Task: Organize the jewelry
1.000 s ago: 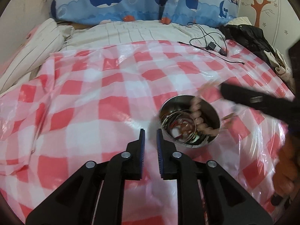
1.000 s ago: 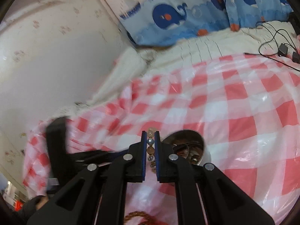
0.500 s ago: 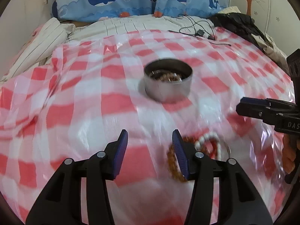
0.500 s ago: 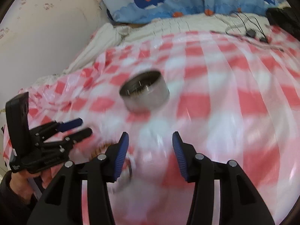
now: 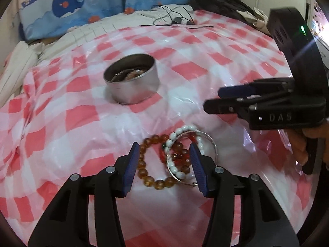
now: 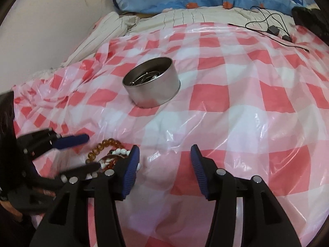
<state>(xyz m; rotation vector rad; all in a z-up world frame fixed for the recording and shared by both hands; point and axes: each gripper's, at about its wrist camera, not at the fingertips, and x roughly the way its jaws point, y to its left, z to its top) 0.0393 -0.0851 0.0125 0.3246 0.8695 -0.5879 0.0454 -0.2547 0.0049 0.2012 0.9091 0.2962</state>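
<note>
A round metal tin (image 5: 131, 78) holding some jewelry stands on the red-and-white checked plastic sheet (image 5: 61, 123); it also shows in the right wrist view (image 6: 152, 82). A heap of bracelets lies nearer: an amber bead one (image 5: 144, 164), a white bead one (image 5: 181, 133), a thin silver bangle (image 5: 211, 142), and red beads. My left gripper (image 5: 164, 162) is open and empty, its fingers either side of the heap. My right gripper (image 6: 164, 170) is open and empty, just right of the heap (image 6: 107, 146); in the left wrist view (image 5: 213, 98) it shows beyond the heap, to the right.
The sheet covers a bed. A whale-print pillow (image 5: 67, 6) lies at the head. Black cables with a charger (image 5: 176, 19) and dark clothing (image 5: 222, 2) lie at the far right. A wall (image 6: 51, 20) runs along the left.
One second ago my right gripper was shut on a bead bracelet over the tin. It has let go; both grippers have opened and pulled back to the bracelet heap.
</note>
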